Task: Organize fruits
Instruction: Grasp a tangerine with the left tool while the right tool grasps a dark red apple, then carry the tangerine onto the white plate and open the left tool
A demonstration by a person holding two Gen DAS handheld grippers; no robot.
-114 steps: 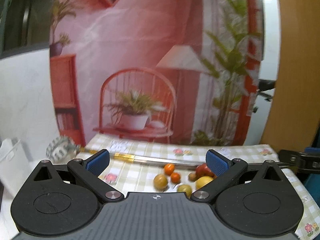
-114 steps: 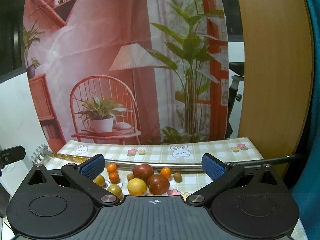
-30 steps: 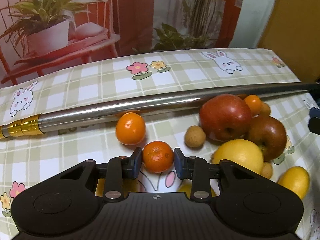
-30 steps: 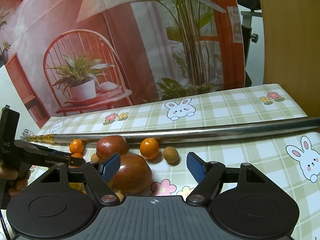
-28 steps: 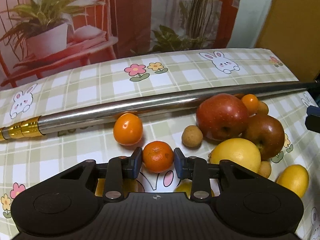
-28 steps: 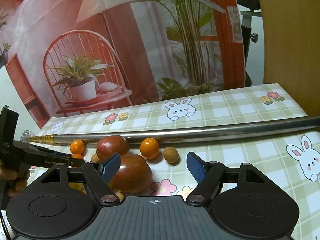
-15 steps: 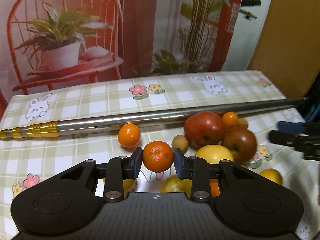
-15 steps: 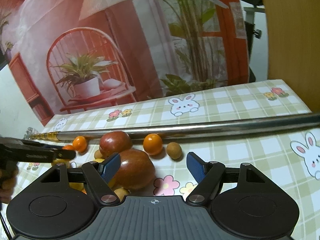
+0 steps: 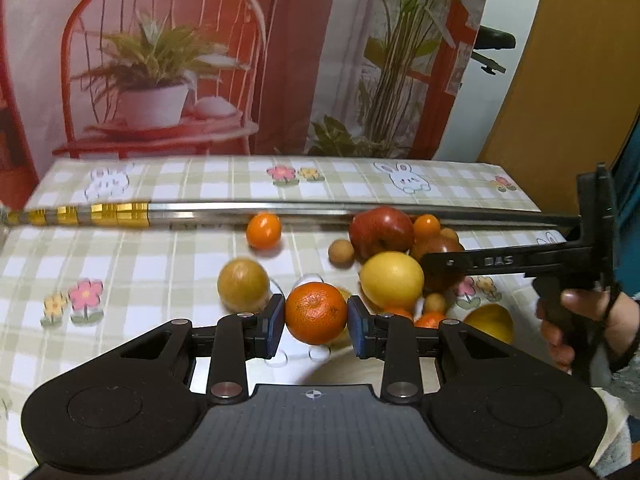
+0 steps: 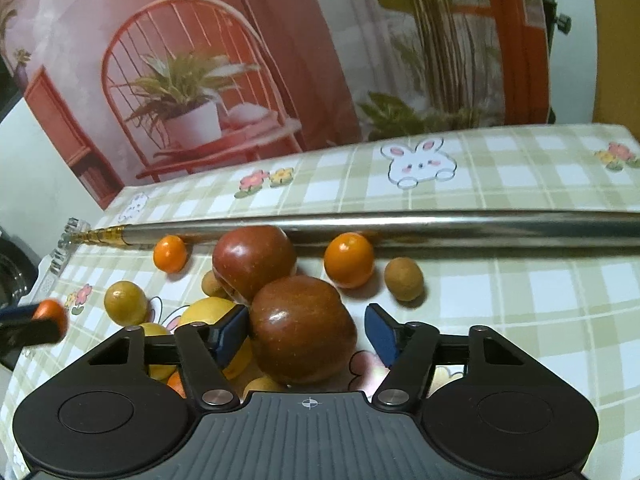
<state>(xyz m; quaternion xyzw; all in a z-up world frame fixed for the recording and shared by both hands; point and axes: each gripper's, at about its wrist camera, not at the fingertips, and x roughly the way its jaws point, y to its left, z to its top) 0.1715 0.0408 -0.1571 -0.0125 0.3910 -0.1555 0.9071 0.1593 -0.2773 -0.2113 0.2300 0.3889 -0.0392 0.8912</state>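
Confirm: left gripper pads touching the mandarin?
Touching. Left wrist view: both blue pads press the mandarin's sides with no gap, left gripper shut on it, fruit off the tablecloth.

Left gripper (image 9: 316, 330), black with blue pads: clamped on a round orange mandarin (image 9: 315, 313), pads pressed against both its sides. Checked green-and-cream tablecloth (image 9: 120, 260), printed with rabbits and flowers. Long silver metal pole with gold-banded end (image 9: 248, 213), lying across the cloth. Loose fruit beyond: small orange tangerine (image 9: 263, 231) just beside the pole; dull yellow-green round fruit (image 9: 243, 284); small tan round fruit (image 9: 341, 253); red apple (image 9: 381, 233); large yellow citrus (image 9: 391, 280). Right gripper (image 9: 430, 259), black, reaching into the pile, gripped by a hand (image 9: 588, 320).
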